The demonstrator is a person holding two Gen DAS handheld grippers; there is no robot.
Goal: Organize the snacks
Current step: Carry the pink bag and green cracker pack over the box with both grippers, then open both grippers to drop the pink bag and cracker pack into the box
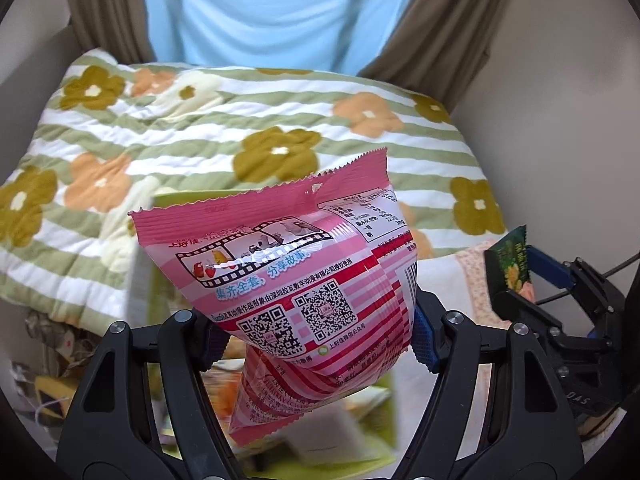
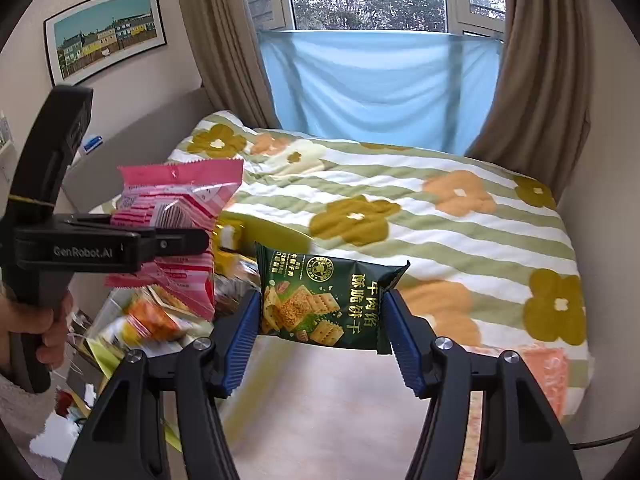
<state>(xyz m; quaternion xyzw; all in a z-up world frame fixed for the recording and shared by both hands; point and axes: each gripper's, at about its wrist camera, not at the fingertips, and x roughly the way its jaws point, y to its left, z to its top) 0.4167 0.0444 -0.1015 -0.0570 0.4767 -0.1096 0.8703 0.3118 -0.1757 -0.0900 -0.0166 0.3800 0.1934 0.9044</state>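
Snack packs held aloft: two. Left gripper, closed on one pink pack. Right gripper, closed on one green pack, near the bed.

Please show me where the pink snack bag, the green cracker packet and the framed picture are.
pink snack bag (image 1: 280,264): left wrist view, on its printed back, above the QR codes.
green cracker packet (image 2: 320,300): right wrist view, on its front, at the cracker image.
framed picture (image 2: 106,32): right wrist view, on the painted houses.
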